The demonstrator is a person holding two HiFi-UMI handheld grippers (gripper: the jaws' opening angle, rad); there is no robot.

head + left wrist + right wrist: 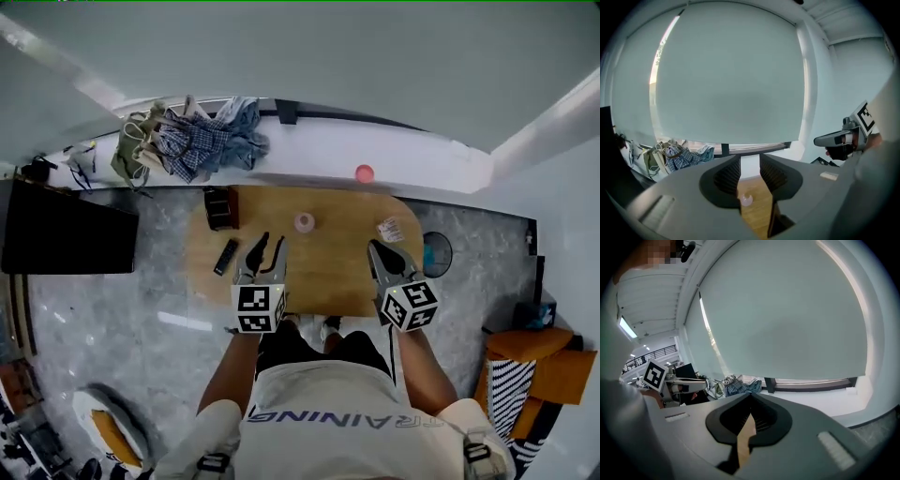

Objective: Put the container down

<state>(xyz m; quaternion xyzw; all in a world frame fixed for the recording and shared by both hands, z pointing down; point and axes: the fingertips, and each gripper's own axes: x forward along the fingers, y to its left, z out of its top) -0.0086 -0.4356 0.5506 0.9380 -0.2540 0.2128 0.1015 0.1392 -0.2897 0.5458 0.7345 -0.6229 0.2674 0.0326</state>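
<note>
The container is a small, pale pink, see-through cup. It stands upright on the wooden table, near the far edge. In the left gripper view the container shows through the gap between the jaws, well ahead of them on the table. My left gripper hovers short of it and to its left, jaws apart with nothing between them. My right gripper is over the table's right part, its jaws shut and holding nothing.
A black remote and a dark box lie at the table's left end, and a small packet at the right. Behind the table, a white sill holds a pink ball and a heap of clothes. Grey marble floor surrounds the table.
</note>
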